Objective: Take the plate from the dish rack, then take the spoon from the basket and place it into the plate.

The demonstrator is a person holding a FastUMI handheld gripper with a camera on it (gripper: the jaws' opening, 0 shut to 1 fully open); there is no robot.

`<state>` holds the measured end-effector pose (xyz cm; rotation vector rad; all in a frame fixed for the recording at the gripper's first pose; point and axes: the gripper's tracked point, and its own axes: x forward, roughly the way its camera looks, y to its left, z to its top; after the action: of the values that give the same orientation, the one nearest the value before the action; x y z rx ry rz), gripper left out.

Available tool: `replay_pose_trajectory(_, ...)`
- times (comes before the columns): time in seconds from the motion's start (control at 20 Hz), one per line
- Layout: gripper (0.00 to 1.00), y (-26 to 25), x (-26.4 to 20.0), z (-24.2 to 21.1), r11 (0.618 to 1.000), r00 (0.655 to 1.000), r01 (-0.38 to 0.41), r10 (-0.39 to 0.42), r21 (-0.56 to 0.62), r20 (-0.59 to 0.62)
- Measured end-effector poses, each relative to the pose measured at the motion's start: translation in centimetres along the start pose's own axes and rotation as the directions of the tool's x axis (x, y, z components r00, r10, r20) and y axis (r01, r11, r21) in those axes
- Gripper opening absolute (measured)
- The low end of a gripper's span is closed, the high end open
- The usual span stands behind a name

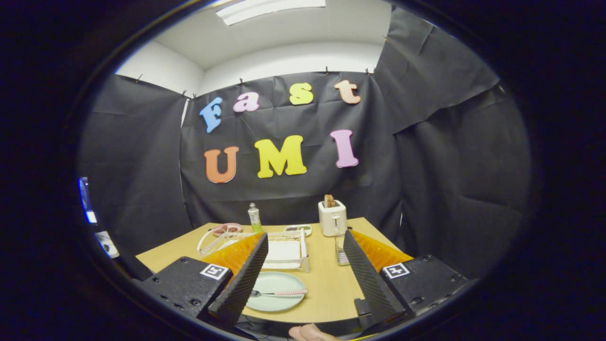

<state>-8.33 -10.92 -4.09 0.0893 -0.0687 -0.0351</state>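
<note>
Spoon (pixel 279 293) on plate (pixel 277 283) between wide-open, empty tongs (pixel 305 258).

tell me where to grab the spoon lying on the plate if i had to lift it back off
Grip the spoon by its patterned handle, likely best near the end that reaches toward the rim of the plate. It lies flat across the plate, bowl beside the left finger, handle pointing toward the right one. Come from above with the fingers across the handle's narrow width. The gripper is open, holding nothing.

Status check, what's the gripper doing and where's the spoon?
Gripper open, holding nothing. Spoon lying on plate, plate on table between the fingers. Nothing in the way.
</note>
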Motion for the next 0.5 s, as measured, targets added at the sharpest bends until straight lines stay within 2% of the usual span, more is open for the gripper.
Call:
replay_pose_trajectory(0.25,1.00,0.3,-0.2,-0.4,1.000,1.000,-0.023,0.023,-0.017,-0.011)
replay_pose_trajectory(0.5,1.00,0.0,0.5,-1.2,0.999,1.000,-0.010,0.009,-0.032,-0.024)
